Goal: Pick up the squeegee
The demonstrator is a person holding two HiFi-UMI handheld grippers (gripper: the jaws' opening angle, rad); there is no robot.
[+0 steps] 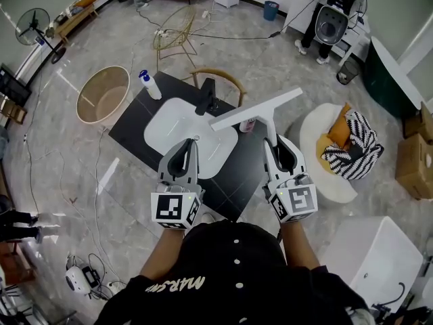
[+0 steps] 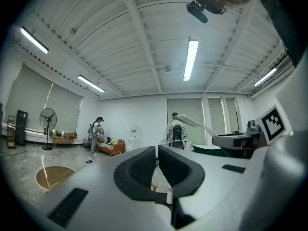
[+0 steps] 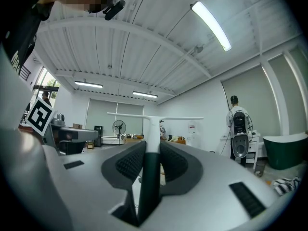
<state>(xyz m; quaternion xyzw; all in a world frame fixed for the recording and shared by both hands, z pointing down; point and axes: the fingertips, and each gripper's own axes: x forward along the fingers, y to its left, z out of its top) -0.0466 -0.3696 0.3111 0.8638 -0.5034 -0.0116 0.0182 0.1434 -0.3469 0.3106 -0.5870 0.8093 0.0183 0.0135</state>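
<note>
Right gripper point(image 1: 272, 142): jaws clenched on the squeegee point(image 1: 260, 114) handle, white blade bar out front | left gripper point(image 1: 193, 146): jaws pressed together, nothing between | squeegee: in the air over the black bench point(image 1: 132, 133), beside its white basin point(image 1: 179, 131)

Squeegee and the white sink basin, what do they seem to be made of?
Squeegee: probably plastic. It has a smooth matte white head and stem, with a dark, possibly rubbery lower handle. The blade edge cannot be made out.
Basin: likely glazed ceramic or cast resin. It is uniform white with a soft sheen and rounded edges.
</note>
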